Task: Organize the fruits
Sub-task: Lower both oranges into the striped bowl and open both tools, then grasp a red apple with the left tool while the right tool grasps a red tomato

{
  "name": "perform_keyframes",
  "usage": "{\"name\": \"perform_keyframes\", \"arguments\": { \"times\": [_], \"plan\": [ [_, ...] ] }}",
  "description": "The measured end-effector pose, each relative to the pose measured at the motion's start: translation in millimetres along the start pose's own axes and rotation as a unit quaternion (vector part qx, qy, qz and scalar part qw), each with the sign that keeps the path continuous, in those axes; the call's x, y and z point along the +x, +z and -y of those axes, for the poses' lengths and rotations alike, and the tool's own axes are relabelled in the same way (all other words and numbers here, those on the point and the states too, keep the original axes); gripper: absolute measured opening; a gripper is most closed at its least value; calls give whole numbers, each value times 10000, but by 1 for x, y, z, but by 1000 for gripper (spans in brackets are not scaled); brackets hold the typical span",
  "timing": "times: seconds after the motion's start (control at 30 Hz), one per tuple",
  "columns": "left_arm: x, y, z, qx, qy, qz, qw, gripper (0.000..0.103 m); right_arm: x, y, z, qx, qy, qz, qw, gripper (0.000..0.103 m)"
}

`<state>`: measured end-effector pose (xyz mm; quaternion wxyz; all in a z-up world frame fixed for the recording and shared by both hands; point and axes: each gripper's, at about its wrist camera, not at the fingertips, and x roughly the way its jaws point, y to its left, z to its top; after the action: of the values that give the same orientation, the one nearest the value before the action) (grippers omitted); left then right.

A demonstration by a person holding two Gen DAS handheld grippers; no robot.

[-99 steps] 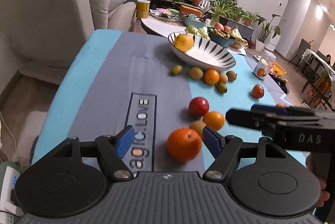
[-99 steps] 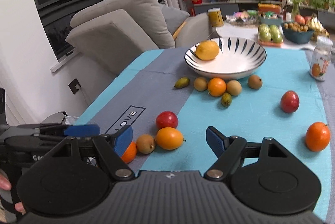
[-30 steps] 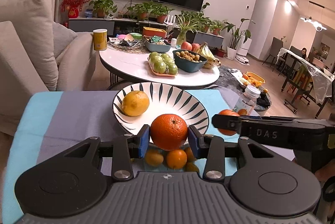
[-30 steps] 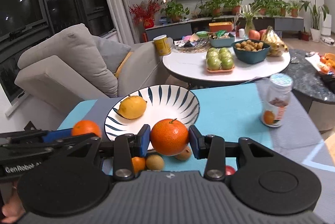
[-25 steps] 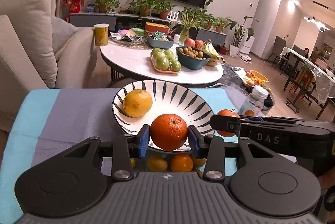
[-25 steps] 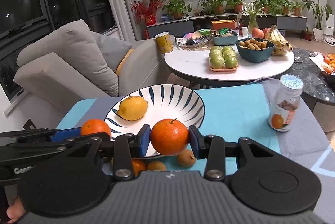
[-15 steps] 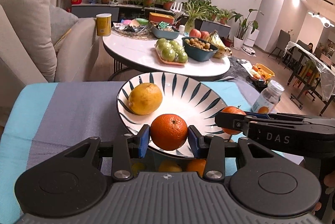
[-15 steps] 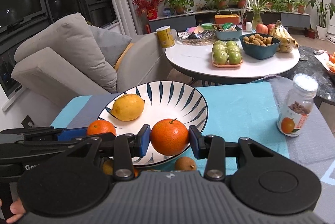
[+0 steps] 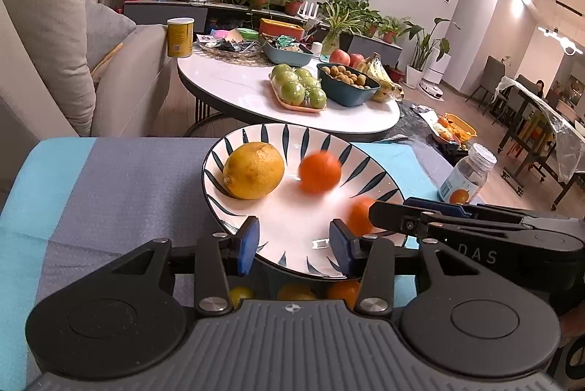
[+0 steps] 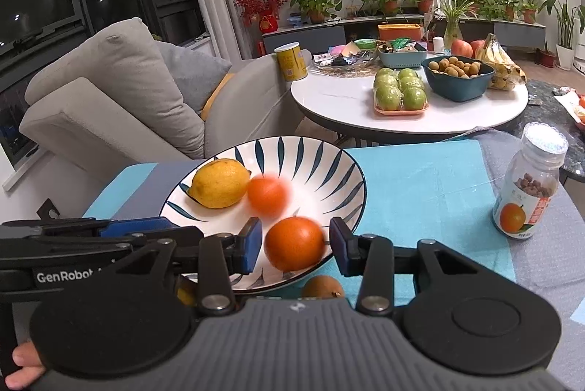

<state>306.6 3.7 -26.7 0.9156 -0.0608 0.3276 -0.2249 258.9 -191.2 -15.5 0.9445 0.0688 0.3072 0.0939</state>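
Observation:
A white bowl with blue stripes [image 9: 369,164] [image 10: 329,157] sits on the blue and grey cloth and holds a lemon [image 9: 254,169] [image 10: 219,184]. One orange [image 9: 320,171] [image 10: 268,195] is blurred, loose in the bowl beside the lemon. My left gripper [image 9: 294,248] hovers at the bowl's near rim, its jaws opening with nothing between them. A second orange [image 10: 294,243] [image 9: 360,215], also blurred, lies between the pads of my right gripper [image 10: 296,246]. Narrow gaps show on both sides, so the pads do not press it.
Small fruits [image 9: 292,292] [image 10: 321,286] lie on the cloth under the bowl's near edge. A jar with an orange label [image 10: 526,186] stands at the right. Behind are a round white table [image 10: 347,102] with fruit trays and a grey sofa [image 10: 109,105].
Both grippers came lower over the bowl. The left orange has left its jaws and rolled in beside the lemon. The right orange has come loose between slightly wider pads.

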Motion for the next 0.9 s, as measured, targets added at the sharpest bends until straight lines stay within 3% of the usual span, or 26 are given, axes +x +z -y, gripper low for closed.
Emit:
{"name": "perform_keyframes", "arguments": {
  "times": [0.1,0.2,0.9],
  "plan": [
    [-3,0,3,38,16,4,10000,43,-2,-1,2,20,-98,-5,10000,78],
    [-8,-2,4,80,84,-9,9999,51,-7,-3,8,132,-136,-49,9998,78],
    [-48,-37,17,134,-59,-96,9998,52,-47,-35,25,81,-433,-38,9990,78]
  ]
}}
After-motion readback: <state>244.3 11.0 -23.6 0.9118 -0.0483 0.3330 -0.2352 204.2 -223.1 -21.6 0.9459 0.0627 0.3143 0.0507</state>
